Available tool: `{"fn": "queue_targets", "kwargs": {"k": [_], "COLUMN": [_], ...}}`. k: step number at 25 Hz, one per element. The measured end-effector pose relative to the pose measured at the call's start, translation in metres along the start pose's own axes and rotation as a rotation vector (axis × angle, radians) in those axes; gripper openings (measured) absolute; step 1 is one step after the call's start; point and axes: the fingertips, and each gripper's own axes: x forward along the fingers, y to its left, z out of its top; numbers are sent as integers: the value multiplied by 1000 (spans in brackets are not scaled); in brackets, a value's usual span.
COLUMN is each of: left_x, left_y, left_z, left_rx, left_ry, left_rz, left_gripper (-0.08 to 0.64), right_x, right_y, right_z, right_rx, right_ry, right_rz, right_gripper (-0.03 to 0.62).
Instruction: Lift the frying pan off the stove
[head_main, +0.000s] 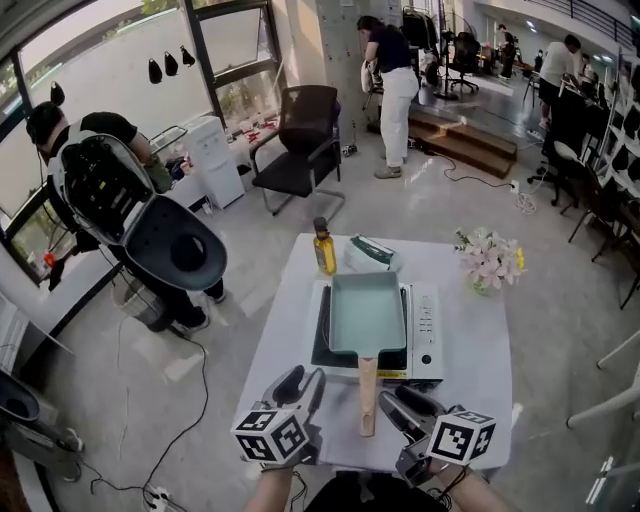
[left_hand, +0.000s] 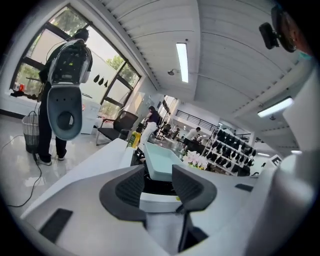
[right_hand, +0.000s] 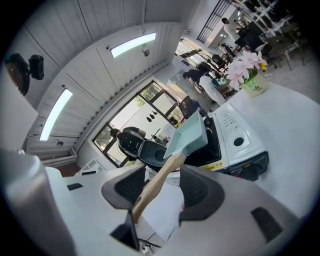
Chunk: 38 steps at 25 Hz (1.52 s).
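A pale teal rectangular frying pan (head_main: 367, 312) sits on the black-topped portable stove (head_main: 425, 330) in the middle of the white table (head_main: 470, 400). Its wooden handle (head_main: 368, 392) points toward me. My left gripper (head_main: 303, 380) hovers open to the left of the handle, with nothing between its fingers; in the left gripper view the left gripper (left_hand: 159, 176) faces the stove front and the pan (left_hand: 162, 162). My right gripper (head_main: 402, 400) stands open just right of the handle. In the right gripper view the handle (right_hand: 150, 192) runs through the right gripper (right_hand: 162, 184), close to the left finger and apart from the right one.
A yellow oil bottle (head_main: 324, 247) and a white-and-green object (head_main: 372, 252) stand behind the stove. Pink flowers (head_main: 488, 260) sit at the table's far right corner. A black chair (head_main: 300, 140) and a person with a large backpack device (head_main: 120, 200) are on the floor to the left.
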Motion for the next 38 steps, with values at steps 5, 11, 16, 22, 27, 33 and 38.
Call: {"fn": "queue_targets", "kwargs": {"k": [5,11,16,22,27,33,38], "left_x": [10,26,34,45,58,72,81], "left_y": [0,-10,-28,-46,-56,-70,-78], "left_z": [4,-15,-29,-41,-52,-58,-66], "left_rx": [-67,-209,-333,-472,-553,-663,-720], "left_ry": [40,156,242,327,403,471,532], "left_rz": [-83,-191,-284,-372,-417,-474,-495], "left_gripper": [160,181,195,204,207,209,209], "right_x": [3,-4,-8,-9,-15,-21,-23], "right_y": [7,5,1,0,-5,-11,-11], "right_z": [1,-3,-4,-5,-3,-2,-2], "right_rx": [5,34,51,66,82,99,105], "right_ry": [-36,-78,-97,-108,-121,-134,-137], "right_rz": [-30,-72,-95,-98,-100,-112,-119], "right_gripper": [204,204,204,204,202,202,202]}}
